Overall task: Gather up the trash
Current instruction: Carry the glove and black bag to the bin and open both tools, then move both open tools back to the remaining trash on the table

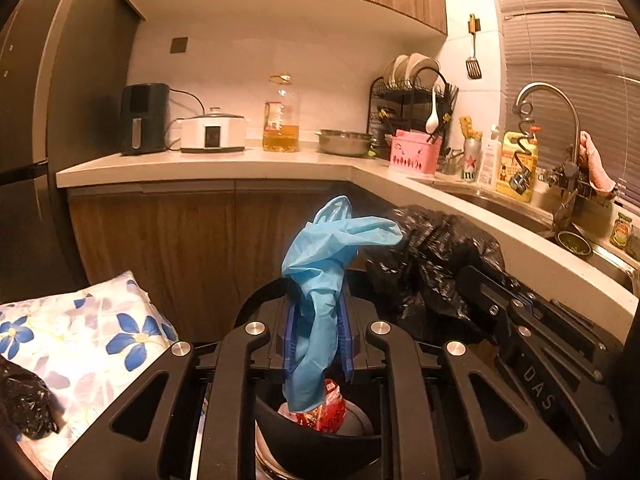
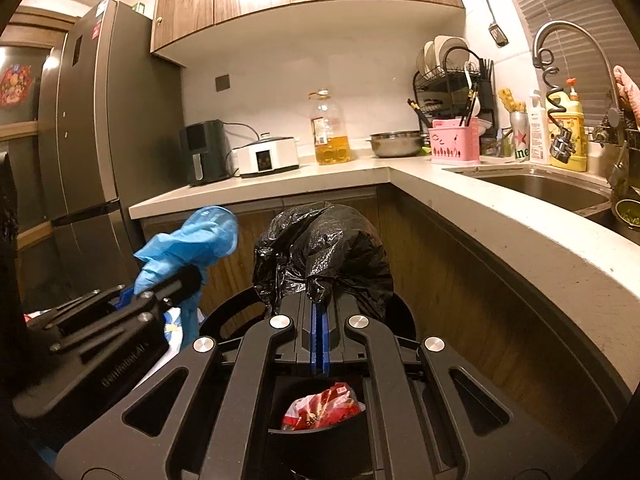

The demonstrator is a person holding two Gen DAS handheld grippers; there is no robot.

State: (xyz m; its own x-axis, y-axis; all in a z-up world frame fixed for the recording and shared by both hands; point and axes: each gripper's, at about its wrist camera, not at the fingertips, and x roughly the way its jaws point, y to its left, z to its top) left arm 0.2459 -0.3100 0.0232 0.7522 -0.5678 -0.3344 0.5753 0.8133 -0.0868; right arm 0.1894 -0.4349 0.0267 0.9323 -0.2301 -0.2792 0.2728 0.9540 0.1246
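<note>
With the left gripper (image 1: pixel 318 320) clamped on the limp blue glove (image 1: pixel 320 280) and the right gripper (image 2: pixel 319 312) pinching the black bag (image 2: pixel 324 248) above the bin (image 2: pixel 316 432), either could snag a pad and miss

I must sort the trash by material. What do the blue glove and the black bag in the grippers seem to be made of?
The limp light-blue disposable glove, pinched by the left gripper, looks like thin matte nitrile or latex: soft folds, no shine. The crumpled black bag, held by the right gripper, looks like thin glossy plastic film: sharp creases and bright glints.
</note>
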